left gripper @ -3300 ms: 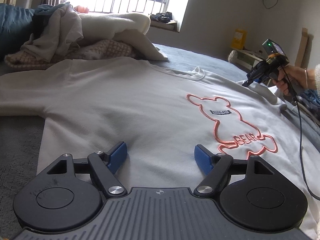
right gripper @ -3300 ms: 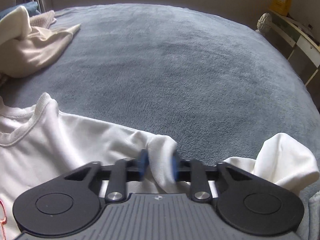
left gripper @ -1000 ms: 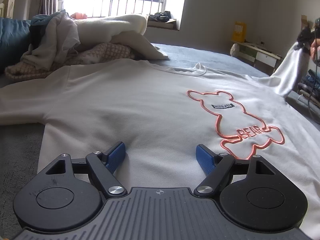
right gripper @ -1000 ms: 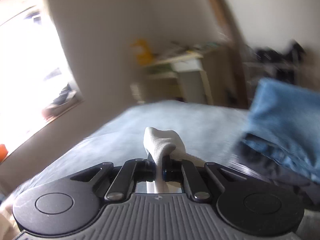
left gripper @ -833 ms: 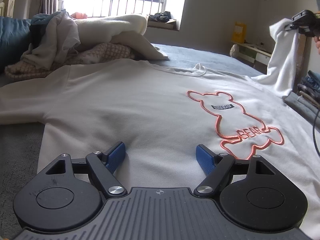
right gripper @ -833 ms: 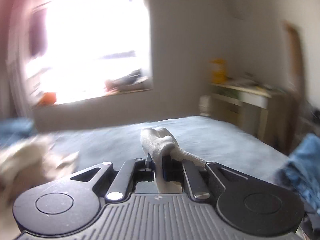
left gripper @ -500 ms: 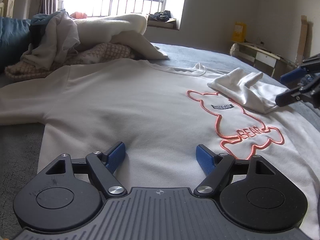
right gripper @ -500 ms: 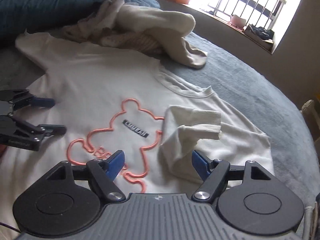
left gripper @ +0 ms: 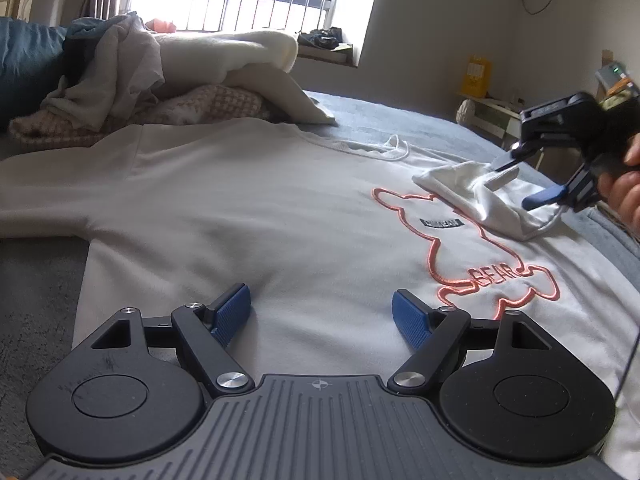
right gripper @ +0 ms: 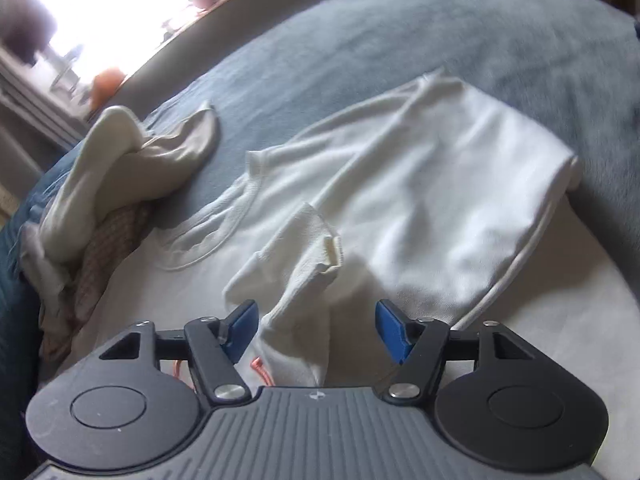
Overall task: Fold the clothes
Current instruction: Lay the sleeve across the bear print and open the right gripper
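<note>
Two tools [left gripper: 321, 311], one sweatshirt [left gripper: 240, 200]

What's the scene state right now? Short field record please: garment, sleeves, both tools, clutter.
garment: white sweatshirt with bear outline, flat on grey bed cover
right sleeve: folded sleeve lying across the chest, released
left sleeve: still spread out to the side
left tool: open, nothing between its pads, low over the hem
right tool: jaws closing, sleeve cloth between them, not pinched
clutter: pile of clothes beyond the shoulder
</note>
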Action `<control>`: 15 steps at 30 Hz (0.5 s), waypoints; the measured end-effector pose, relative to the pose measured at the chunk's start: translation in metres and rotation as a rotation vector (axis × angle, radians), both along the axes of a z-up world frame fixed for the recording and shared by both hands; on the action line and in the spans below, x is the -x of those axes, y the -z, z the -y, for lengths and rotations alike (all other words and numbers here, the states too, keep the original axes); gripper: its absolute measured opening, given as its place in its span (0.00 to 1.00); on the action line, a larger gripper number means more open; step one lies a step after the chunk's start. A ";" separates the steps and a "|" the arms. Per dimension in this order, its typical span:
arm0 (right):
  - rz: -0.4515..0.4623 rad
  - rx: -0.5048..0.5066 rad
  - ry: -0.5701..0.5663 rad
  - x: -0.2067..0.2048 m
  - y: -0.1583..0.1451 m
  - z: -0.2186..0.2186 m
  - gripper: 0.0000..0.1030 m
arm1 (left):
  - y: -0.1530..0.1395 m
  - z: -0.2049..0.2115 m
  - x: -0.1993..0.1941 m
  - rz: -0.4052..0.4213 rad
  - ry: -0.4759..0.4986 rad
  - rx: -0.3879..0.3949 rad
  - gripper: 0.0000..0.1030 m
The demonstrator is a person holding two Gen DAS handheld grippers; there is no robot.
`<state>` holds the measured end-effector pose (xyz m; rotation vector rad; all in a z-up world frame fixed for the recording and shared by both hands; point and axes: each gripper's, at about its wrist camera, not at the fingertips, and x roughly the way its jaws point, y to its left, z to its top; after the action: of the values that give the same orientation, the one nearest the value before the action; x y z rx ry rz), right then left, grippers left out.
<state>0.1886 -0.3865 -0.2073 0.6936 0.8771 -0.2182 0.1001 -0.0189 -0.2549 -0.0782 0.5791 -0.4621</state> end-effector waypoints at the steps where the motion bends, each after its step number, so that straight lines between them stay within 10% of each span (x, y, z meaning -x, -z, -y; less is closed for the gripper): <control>1: 0.006 -0.029 0.023 -0.003 0.005 0.000 0.45 | 0.000 -0.001 0.000 0.000 0.000 0.005 0.77; 2: 0.015 -0.051 0.040 -0.006 0.009 -0.002 0.25 | 0.000 -0.001 0.000 0.000 0.000 0.012 0.77; 7: 0.179 0.156 -0.301 -0.008 -0.029 -0.088 0.20 | 0.002 -0.005 0.000 0.000 0.001 0.040 0.77; 9: 0.202 0.252 -0.499 -0.002 -0.038 -0.130 0.25 | 0.002 -0.005 0.000 -0.001 0.001 0.047 0.77; 12: 0.221 0.230 -0.555 0.016 -0.041 -0.147 0.71 | 0.002 -0.007 0.000 -0.003 0.003 0.055 0.77; 15: 0.253 0.167 -0.511 0.037 -0.047 -0.144 0.73 | 0.002 -0.008 -0.001 -0.005 0.004 0.061 0.77</control>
<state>0.1515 -0.2426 -0.1606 0.3152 0.7552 0.2479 0.1009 -0.0110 -0.2573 -0.1362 0.5699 -0.4840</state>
